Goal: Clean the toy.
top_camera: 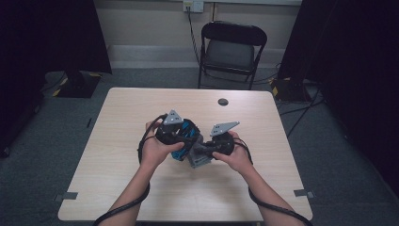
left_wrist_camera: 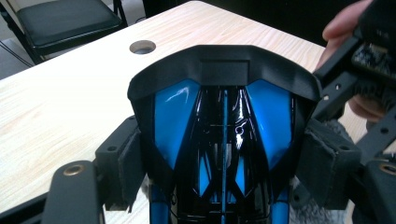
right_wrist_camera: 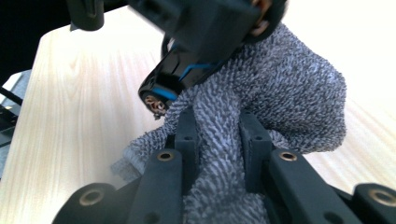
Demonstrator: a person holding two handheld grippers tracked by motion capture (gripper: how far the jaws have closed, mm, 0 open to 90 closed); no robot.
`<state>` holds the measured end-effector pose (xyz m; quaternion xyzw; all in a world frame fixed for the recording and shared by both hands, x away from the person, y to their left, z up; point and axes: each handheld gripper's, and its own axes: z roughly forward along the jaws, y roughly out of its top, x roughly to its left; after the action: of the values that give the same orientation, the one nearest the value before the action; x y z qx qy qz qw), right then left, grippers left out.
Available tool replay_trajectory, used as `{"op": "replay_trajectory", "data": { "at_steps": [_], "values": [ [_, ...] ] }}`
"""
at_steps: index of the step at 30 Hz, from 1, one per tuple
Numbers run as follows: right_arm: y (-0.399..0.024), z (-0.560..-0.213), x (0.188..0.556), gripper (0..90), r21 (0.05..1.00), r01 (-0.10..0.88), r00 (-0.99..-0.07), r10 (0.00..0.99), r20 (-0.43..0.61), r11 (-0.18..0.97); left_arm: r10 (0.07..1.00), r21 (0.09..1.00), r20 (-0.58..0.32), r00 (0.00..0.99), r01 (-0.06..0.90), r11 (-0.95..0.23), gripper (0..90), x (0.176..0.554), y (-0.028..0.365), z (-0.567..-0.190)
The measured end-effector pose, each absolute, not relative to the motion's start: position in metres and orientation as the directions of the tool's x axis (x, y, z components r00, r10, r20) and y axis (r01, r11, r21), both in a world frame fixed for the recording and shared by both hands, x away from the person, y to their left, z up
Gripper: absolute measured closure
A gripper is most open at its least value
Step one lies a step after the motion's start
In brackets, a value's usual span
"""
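A glossy blue and black toy, shaped like a car body, sits between the pads of my left gripper, which is shut on its sides. In the high view the left gripper holds the toy above the middle of the table. My right gripper is shut on a bunched grey terry cloth. The cloth lies against the toy's underside. In the high view the right gripper and the cloth sit just right of the toy.
The light wooden table has a round cable hole near its far edge. A black folding chair stands behind the table. Dark curtains hang at both sides. Cables trail from both grippers along the forearms.
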<state>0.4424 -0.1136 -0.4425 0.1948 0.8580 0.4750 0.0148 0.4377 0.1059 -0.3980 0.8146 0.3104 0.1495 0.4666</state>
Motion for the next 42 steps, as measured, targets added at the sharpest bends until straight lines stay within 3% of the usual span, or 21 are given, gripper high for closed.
{"op": "replay_trajectory", "data": {
  "at_steps": [30, 34, 42],
  "values": [
    [-0.082, -0.474, 0.422, 73.7, 0.77, 0.287, -0.954, 0.24, 0.178, 0.57, 0.693, 0.872, -0.09, 0.715, 0.393, -0.292, 25.5, 0.447, 0.12, -0.39],
    [-0.087, -0.472, 0.421, 73.6, 0.766, 0.285, -0.954, 0.244, 0.172, 0.575, 0.699, 0.864, -0.079, 0.71, 0.399, -0.307, 25.5, 0.449, 0.125, -0.39],
    [-0.133, -0.46, 0.433, 73.6, 0.773, 0.329, -0.923, 0.358, 0.142, 0.543, 0.725, 0.827, -0.062, 0.686, 0.442, -0.348, 25.5, 0.447, 0.152, -0.405]
  ]
}}
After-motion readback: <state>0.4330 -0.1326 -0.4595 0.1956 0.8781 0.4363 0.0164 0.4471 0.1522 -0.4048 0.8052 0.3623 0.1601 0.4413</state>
